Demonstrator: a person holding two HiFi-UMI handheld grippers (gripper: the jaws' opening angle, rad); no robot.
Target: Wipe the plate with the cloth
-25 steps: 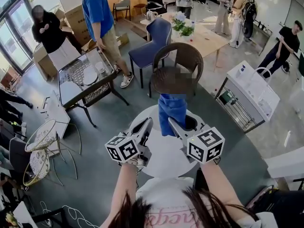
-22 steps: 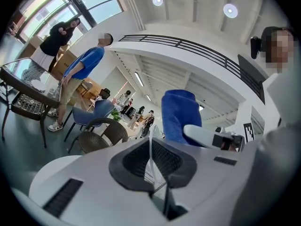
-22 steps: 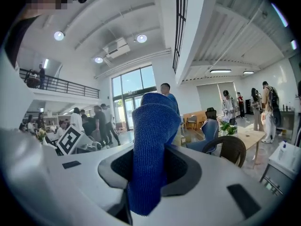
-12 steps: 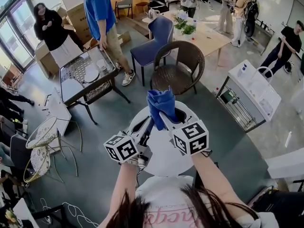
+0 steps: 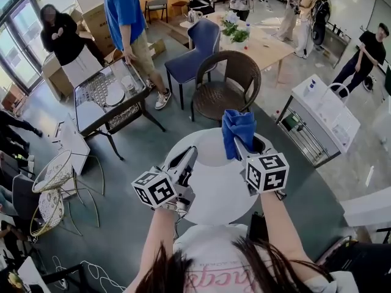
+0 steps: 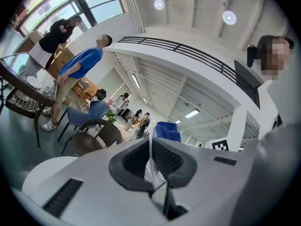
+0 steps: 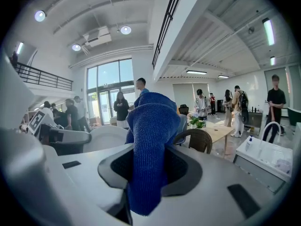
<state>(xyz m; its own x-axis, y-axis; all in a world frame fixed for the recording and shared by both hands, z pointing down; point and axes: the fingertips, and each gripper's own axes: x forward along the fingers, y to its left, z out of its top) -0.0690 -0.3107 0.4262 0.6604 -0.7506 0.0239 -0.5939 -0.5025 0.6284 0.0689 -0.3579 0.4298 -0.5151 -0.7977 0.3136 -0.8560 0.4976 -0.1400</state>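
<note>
In the right gripper view a white plate (image 7: 106,136) stands upright to the left of the cloth, with my left gripper (image 7: 55,136) at its rim. Seen from the left gripper view, that gripper (image 6: 150,161) is shut on the plate's thin white edge (image 6: 151,166). My right gripper (image 5: 239,142) is shut on a blue cloth (image 5: 238,129), whose bunched end (image 7: 151,126) sticks up past the jaws. The cloth hangs to the right of the left gripper (image 5: 190,152), apart from it. From the head view I cannot separate the plate from the white round table (image 5: 214,206) beneath.
A brown wicker chair (image 5: 227,84) and a blue chair (image 5: 197,52) stand just beyond the round table. A glass-topped table (image 5: 98,112) with dishes is at the left, a white cart (image 5: 327,112) at the right. Several people stand around the room.
The right gripper carried the cloth left, close to the left gripper, then swung back to the right and a little lower. The left gripper stayed where it was.
</note>
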